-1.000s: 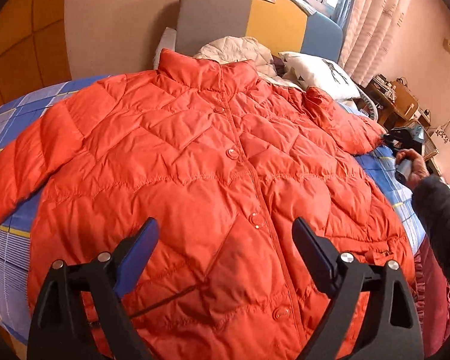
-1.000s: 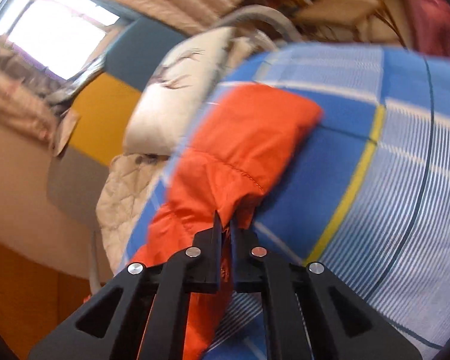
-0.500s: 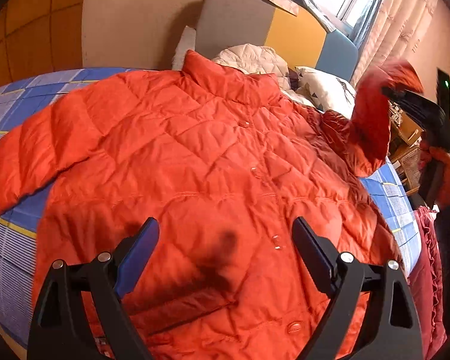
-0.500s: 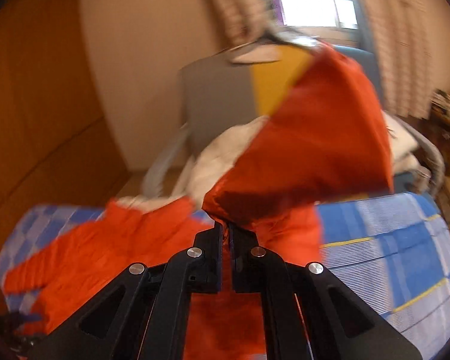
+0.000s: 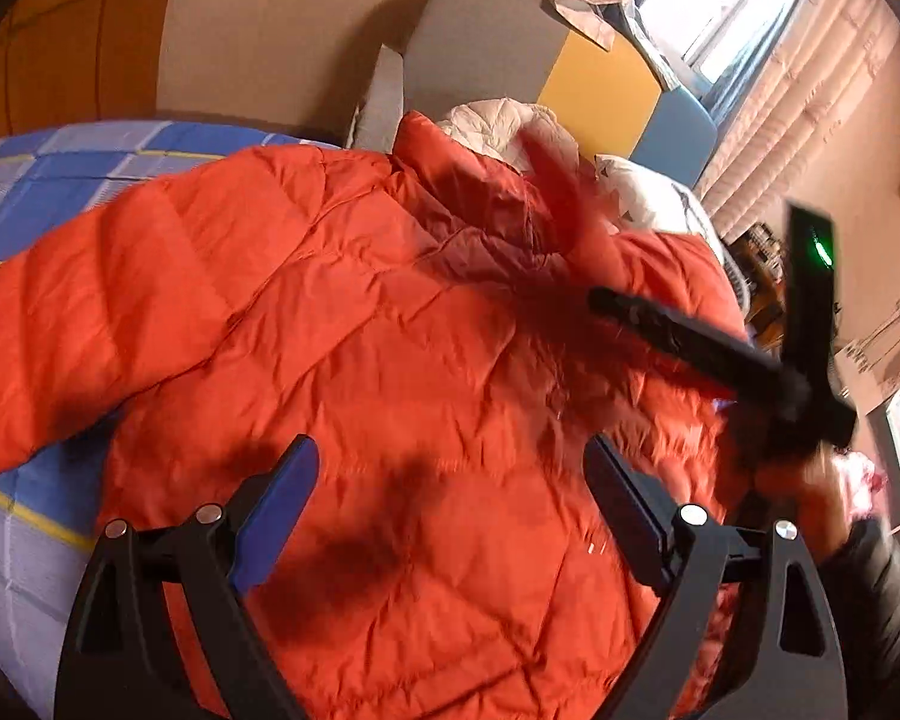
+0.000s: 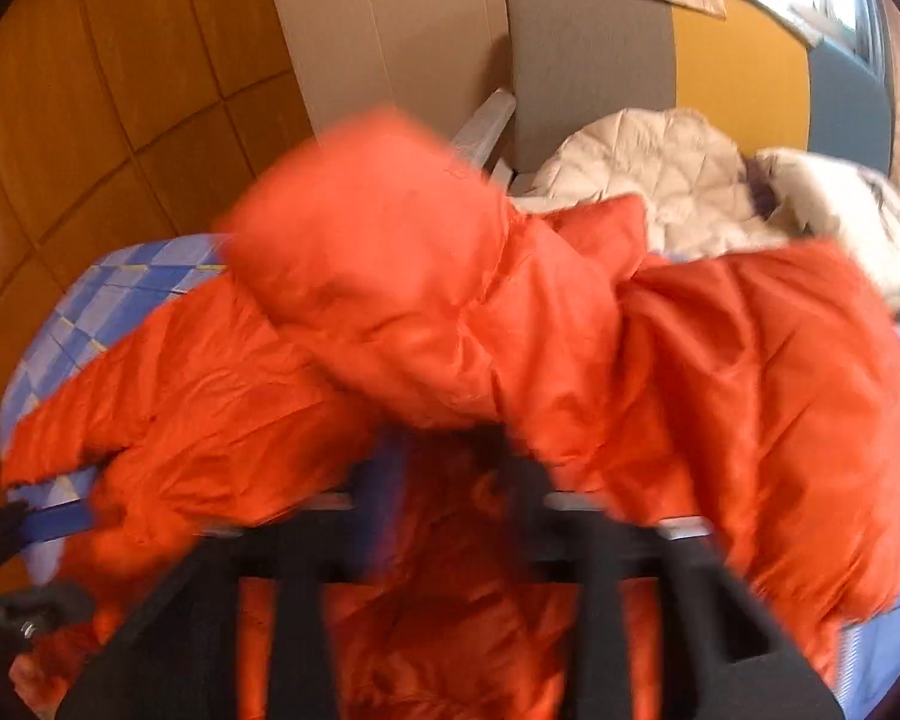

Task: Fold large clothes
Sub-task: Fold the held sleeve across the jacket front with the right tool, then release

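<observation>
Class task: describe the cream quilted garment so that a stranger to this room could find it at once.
Start at the bed with the blue checked cover. At its head, before the grey and yellow headboard, the cream quilted garment lies crumpled. It sits behind the orange jacket, paler than anything nearby.

My left claw (image 5: 450, 516) camera looks over the orange jacket (image 5: 342, 324) from close by. My right claw (image 6: 456, 480) camera sits nearer (blurry), facing the same jacket and headboard (image 6: 660, 66).
</observation>
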{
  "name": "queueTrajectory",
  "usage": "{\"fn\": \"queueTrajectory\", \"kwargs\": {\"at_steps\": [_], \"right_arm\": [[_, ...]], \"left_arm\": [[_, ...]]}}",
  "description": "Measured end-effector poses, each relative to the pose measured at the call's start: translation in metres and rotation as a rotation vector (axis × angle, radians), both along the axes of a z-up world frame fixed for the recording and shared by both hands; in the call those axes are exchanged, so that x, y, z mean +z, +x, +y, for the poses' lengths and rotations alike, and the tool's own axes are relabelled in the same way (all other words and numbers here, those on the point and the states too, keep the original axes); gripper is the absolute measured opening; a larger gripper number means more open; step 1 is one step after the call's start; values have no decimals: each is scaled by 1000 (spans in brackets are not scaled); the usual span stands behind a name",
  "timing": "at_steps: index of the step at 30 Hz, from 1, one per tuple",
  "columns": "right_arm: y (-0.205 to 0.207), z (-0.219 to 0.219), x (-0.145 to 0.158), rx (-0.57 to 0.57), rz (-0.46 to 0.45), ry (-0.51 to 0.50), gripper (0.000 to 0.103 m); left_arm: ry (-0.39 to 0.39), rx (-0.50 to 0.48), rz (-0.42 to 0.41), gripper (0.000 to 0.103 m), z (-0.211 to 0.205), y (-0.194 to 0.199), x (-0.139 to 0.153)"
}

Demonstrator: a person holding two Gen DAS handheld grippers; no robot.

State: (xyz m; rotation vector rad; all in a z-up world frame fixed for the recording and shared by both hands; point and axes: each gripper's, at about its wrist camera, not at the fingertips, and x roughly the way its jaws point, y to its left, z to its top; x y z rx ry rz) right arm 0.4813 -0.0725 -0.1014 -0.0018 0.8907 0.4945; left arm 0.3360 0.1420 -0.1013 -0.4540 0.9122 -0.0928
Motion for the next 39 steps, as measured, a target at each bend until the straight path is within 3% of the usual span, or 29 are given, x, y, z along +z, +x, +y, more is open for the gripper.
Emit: {"fn": "queueTrajectory", "kwargs": {"at_steps": [5, 10, 14, 15, 16, 17, 18, 19, 21, 25, 29, 32, 36, 39], "right_arm": [[-31, -30, 13, -70, 20, 145, 100], [-51, -107, -6, -293, 104, 360, 100], [-46, -155, -30, -467, 183, 501, 100], [-42, -161, -34, -495, 193, 512, 100], [-37, -166, -38, -522, 196, 523, 100], [-34, -170, -40, -541, 193, 530, 100], [-28, -174, -42, -564, 194, 543, 100], [-24, -175, -42, -568, 198, 566, 100], [-20, -169, -35, -530, 195, 588, 100], [-29, -140, -17, -350, 208, 527, 100], [-36, -108, 5, -207, 164, 485, 98], [-10, -103, 13, -306, 94, 439, 98], [33, -100, -23, -408, 165, 313, 96], [51, -85, -54, -426, 212, 206, 92]], "left_arm": [[-45, 15, 20, 89, 1, 43, -12], [-88, 40, 81, 89, -8, 99, -38], [-113, 51, 82, 83, -18, 137, -50], [-138, 48, 76, 79, -20, 148, -52], [-157, 44, 77, 65, -22, 156, -55], [-163, 45, 89, 36, -23, 163, -57], [-189, 38, 95, 18, -23, 167, -58], [-221, 34, 89, 9, -21, 168, -57], [-192, 41, 35, 6, -14, 159, -41], [-106, 76, 11, 5, 12, 129, -20], [-20, 104, 40, 6, 32, 119, -23], [-26, 150, 48, 6, 42, 114, -27], [65, 193, 38, 6, 44, 95, -22], [69, 186, 77, 7, 47, 95, -36]]}}
